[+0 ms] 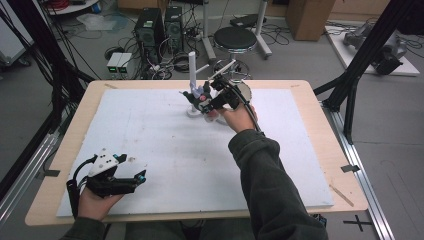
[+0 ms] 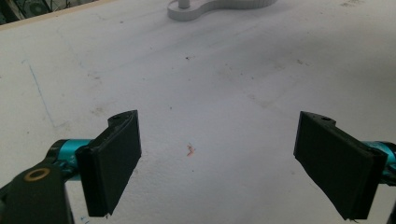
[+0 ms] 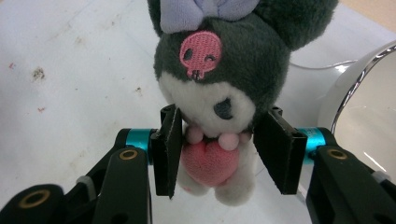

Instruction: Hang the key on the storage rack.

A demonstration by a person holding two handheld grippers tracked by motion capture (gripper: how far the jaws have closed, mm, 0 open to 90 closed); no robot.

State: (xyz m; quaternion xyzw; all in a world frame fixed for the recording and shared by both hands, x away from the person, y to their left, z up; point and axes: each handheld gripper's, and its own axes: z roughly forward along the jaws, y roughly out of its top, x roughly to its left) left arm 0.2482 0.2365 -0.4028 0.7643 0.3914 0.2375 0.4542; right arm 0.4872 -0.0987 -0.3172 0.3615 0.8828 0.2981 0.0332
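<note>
Two black pads of the right gripper (image 3: 219, 154) squeeze the plush toy (image 3: 224, 74) at center frame; being soft, it may slip out near the white stand (image 1: 192, 107). Left gripper (image 2: 219, 163) is released.

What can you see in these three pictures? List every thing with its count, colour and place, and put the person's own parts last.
Plush toy: one, dark grey and white, pink skull patch, lilac bow, pink heart; clamped in the right gripper at the table's far middle.
Stand with upright post: one, white; far middle, beside the toy.
Round bowl: one, white, shiny rim; beside the toy.
Foam board: one, white, stained; covering the table.
Table: one, light wood.
Stool: one, black; on the floor beyond.
Computer towers: two, black; floor beyond.
Left gripper: black and teal, open, near left.
Right gripper: black and teal, shut on the toy.
Sleeve: dark green, right arm.
</note>
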